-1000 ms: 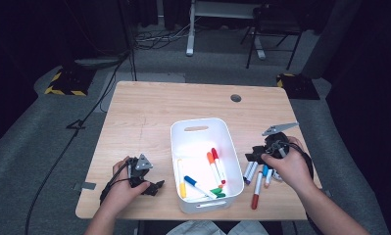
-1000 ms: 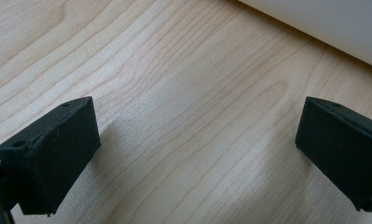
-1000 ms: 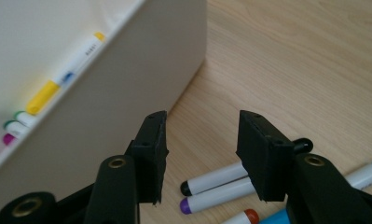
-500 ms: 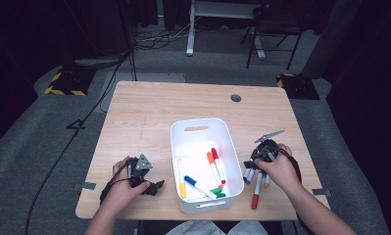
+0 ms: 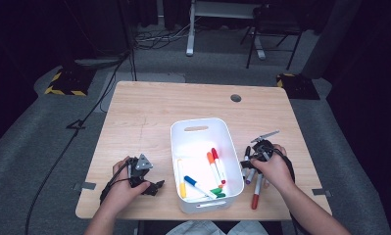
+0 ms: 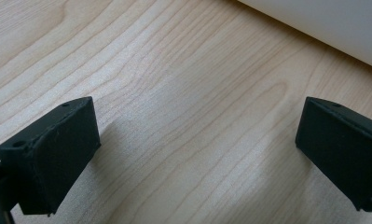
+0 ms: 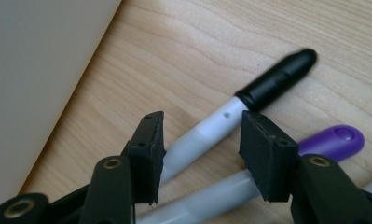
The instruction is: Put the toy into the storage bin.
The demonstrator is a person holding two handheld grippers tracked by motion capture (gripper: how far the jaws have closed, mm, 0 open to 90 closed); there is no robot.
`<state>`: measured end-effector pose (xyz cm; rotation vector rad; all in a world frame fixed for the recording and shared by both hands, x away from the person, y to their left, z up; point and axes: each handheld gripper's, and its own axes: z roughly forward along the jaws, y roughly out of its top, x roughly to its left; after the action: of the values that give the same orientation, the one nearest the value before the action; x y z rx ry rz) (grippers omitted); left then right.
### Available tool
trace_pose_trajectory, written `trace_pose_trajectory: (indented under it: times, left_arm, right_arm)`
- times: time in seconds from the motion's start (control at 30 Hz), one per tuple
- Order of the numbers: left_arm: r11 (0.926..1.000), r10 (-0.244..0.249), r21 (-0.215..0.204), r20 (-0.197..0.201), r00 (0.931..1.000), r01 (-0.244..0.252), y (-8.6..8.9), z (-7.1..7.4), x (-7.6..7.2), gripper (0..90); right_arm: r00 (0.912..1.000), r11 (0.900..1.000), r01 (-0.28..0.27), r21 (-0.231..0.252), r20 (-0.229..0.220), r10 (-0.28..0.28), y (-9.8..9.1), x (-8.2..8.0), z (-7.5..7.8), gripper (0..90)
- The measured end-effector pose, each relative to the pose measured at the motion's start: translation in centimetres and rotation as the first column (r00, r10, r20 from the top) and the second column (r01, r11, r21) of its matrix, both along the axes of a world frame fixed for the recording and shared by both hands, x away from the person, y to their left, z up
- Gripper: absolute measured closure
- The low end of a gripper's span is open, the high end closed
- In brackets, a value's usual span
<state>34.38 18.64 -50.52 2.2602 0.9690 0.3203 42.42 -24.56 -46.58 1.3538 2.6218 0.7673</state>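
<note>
A white bin (image 5: 200, 128) stands at the table's front centre and holds several markers (image 5: 213, 166) in orange, red, blue, yellow and green. To its right lie loose markers (image 5: 252, 181), one of them red (image 5: 256, 197). My right gripper (image 5: 248, 164) is low over them. In the right gripper view its jaws (image 7: 202, 123) are open and straddle the white barrel of a black-capped marker (image 7: 277, 79), with a gap at the right pad. A purple-capped marker (image 7: 335, 140) lies beside it. My left gripper (image 5: 155, 186) rests open left of the bin, over bare wood (image 6: 197, 112).
The bin's white wall (image 7: 34, 70) is close on the left of my right gripper's jaws, and it also shows at the top right of the left gripper view (image 6: 323, 23). A round cable hole (image 5: 235, 98) sits near the table's far edge. The wooden table (image 5: 149, 112) is bare behind the bin.
My right hand has come down and slightly left onto the loose markers beside the bin. The left hand and its gripper have stayed where they were.
</note>
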Motion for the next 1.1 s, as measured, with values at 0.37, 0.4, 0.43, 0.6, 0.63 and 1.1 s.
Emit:
trace_pose_trajectory:
  times: [0.37, 0.4, 0.43, 0.6, 0.63, 1.1]
  left_arm:
    - [1.0, -0.006, 0.0, 0.006, 1.0, 0.006, 0.0, 0.0, 0.1, 0.0]
    - [1.0, -0.007, -0.001, 0.007, 0.9999, 0.007, 0.0, 0.0, 0.1, 0.0]
    - [1.0, -0.001, 0.0, 0.001, 1.0, 0.001, 0.0, 0.0, 0.0, 0.0]
    - [1.0, -0.001, 0.0, 0.001, 1.0, 0.001, 0.0, 0.0, 0.0, 0.0]
    - [1.0, -0.001, 0.0, 0.001, 1.0, 0.001, 0.0, 0.0, 0.0, 0.0]
    - [0.9999, -0.016, 0.005, 0.024, 0.9996, 0.016, 0.1, 0.0, 0.2, 0.0]
  right_arm:
    - [0.9998, 0.9999, 0.003, -0.015, 0.021, -0.003, 1.8, 1.5, -0.6, 67.2]
    - [0.9997, 0.9999, 0.009, -0.013, 0.022, -0.008, 1.9, 1.6, -0.6, 69.3]
    - [0.9996, 0.9999, 0.012, -0.005, 0.024, -0.012, 1.9, 1.8, -0.7, 73.1]
    - [0.9993, 0.9992, 0.027, 0.029, 0.023, -0.028, 1.7, 2.3, -0.8, 77.0]
    - [0.9993, 0.9992, 0.027, 0.029, 0.023, -0.028, 1.7, 2.3, -0.8, 77.0]
    - [0.9959, 0.9978, -0.024, 0.062, 0.089, 0.018, 1.6, 0.6, 3.2, 77.1]
